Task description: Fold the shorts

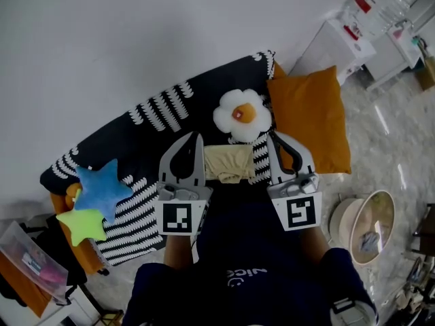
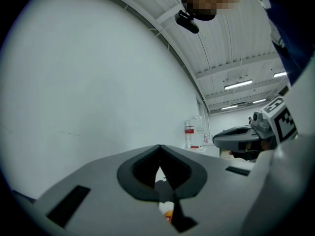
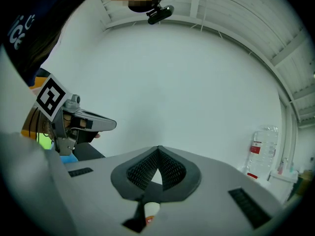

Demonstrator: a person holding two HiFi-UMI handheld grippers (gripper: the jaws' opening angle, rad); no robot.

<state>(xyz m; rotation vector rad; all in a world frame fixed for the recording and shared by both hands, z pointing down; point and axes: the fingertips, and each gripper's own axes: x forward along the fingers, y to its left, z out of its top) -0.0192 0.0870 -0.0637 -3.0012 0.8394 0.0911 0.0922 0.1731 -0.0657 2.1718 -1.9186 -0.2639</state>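
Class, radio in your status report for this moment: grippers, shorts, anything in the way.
Status: left gripper and right gripper both shut, empty. Beige shorts lie bundled between them, ungripped. Egg plush sits just beyond the shorts. Over.

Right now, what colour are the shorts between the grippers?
Pale beige fabric shorts, seen best in the head view.

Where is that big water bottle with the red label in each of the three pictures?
Head view: the bottle is in the top right corner, beyond the orange cushion.
Left gripper view: the bottle is small, right of centre.
Right gripper view: the bottle is at the far right, in the lower half.
Shared landmark: the white wall.
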